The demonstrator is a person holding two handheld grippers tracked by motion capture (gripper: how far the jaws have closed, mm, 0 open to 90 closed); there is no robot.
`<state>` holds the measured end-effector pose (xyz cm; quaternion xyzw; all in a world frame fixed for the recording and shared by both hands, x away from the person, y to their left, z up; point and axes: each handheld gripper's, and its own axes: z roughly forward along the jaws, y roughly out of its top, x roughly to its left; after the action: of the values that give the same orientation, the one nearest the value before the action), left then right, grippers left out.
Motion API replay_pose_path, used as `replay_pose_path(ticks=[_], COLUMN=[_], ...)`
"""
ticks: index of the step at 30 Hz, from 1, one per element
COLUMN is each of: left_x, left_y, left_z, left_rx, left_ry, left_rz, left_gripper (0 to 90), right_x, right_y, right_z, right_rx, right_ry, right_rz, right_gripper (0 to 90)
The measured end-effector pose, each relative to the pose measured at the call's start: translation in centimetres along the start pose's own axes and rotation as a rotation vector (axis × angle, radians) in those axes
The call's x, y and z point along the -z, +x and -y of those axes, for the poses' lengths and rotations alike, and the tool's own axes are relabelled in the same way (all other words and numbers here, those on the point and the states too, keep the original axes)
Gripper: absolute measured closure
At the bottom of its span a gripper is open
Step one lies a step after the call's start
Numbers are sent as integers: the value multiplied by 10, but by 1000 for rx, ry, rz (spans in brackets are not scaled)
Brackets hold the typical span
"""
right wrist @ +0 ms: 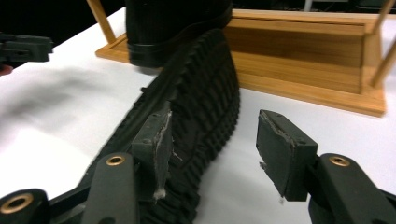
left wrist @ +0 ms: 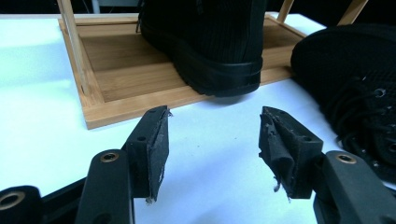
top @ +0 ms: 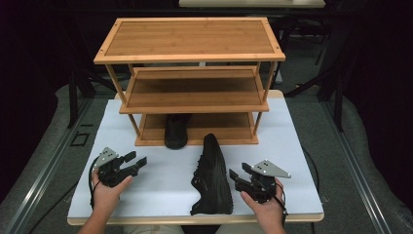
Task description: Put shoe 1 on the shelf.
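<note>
At lower centre of the high view, a black shoe (top: 212, 178) lay on its side on the white counter (top: 160, 190), between the left tool (top: 138, 164) and right tool (top: 235, 176), both spread apart and empty. Another shoe (top: 176, 130) sat on the wooden rack (top: 190, 53)'s bottom shelf.

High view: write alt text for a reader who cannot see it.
A black shoe lies on its side on a white table, between two open hand-held grippers, left and right. Behind it, a second black shoe sits on a three-tier bamboo rack's bottom shelf.
</note>
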<state>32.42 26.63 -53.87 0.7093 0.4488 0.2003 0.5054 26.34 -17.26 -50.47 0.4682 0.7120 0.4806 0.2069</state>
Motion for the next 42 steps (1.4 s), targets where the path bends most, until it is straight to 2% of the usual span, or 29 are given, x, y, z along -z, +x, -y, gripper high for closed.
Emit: replay_pose_path(ticks=[2,4,9,11,14,17,18,23,28,30,34,42], left_x=[0,0,-2,-2,-2,-2,-2,-3,-4,-4,-4,-3], left_y=[1,2,2,2,1,2,2,3,3,3,2,2], left_z=[0,1,1,0,1,1,1,2,3,3,3,3], left_rx=[-5,-17,-10,-15,-18,-15,-15,-17,-16,-15,-20,-15], left_ry=[4,14,31,32,33,37,37,40,44,45,45,37], left_rz=[8,18,22,11,5,-1,-3,-13,-21,-22,-19,-34], left_gripper=[428,428,429,428,424,410,409,399,393,393,391,391], right_x=[-2,-3,-5,-7,-10,-12,-13,-19,-24,-25,-25,-22], right_y=[4,6,15,18,23,27,28,35,42,44,43,40], right_z=[-1,-2,-4,-4,-3,-3,-3,-2,1,2,2,2], right_rx=[12,15,18,24,35,34,42,68,104,119,124,115], right_ry=[4,3,-8,12,22,29,28,54,78,95,90,84], right_rz=[4,-11,-33,-49,-42,-57,-46,-68,-61,-24,-45,-35], right_gripper=[447,444,430,429,428,427,425,410,404,398,398,394])
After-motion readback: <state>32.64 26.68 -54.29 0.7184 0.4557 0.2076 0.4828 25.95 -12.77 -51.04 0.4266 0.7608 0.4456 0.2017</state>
